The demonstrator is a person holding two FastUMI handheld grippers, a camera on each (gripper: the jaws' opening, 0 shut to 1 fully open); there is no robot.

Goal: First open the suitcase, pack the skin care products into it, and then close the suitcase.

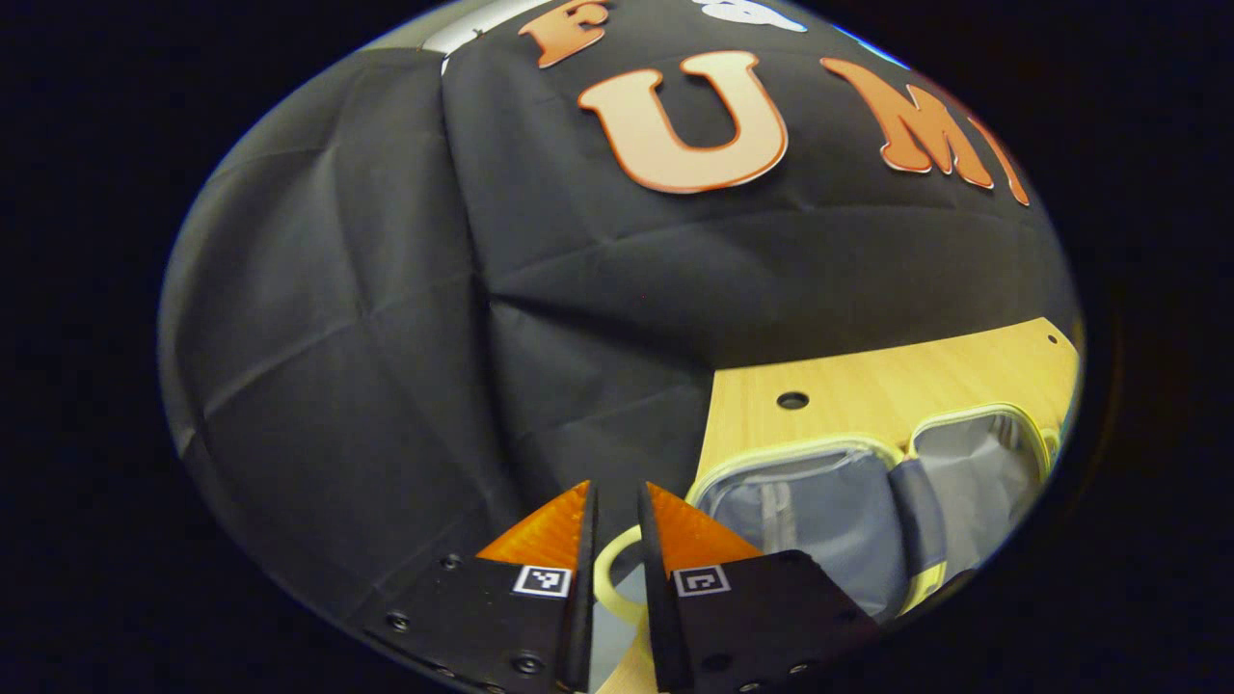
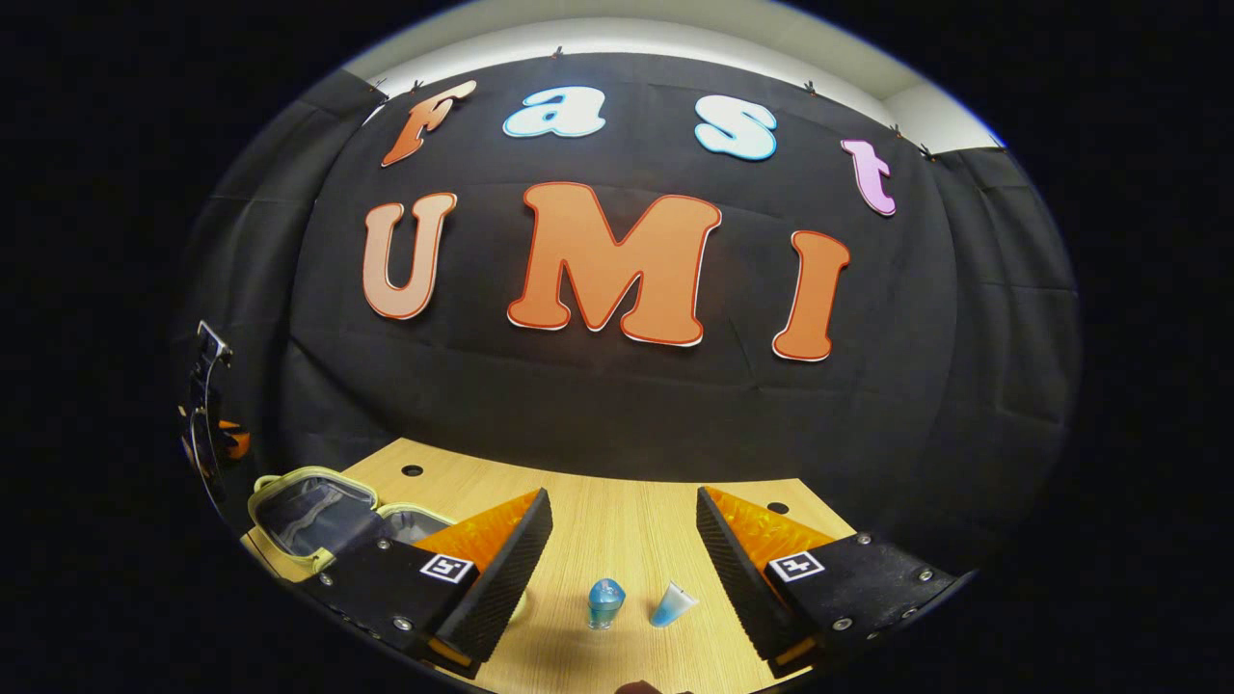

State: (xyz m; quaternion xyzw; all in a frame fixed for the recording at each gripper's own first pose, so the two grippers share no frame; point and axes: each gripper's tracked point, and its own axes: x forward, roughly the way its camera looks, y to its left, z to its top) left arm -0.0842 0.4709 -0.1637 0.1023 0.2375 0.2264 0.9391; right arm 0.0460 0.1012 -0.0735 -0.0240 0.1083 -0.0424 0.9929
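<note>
Pale-yellow fabric suitcase (image 1: 868,501) lies open on the wooden tabletop (image 2: 617,520) — left gripper (image 1: 617,501) jaws nearly together around its handle loop; right gripper (image 2: 625,520) jaws spread above two small blue bottles (image 2: 605,602).

The suitcase (image 1: 868,501) lies open at the lower right of the left gripper view, pale yellow rims around two grey-lined halves. At the bottom centre of the right gripper view a blue bottle (image 2: 605,602) stands upright, with a blue tube (image 2: 672,605) tilted just beside it.
</note>
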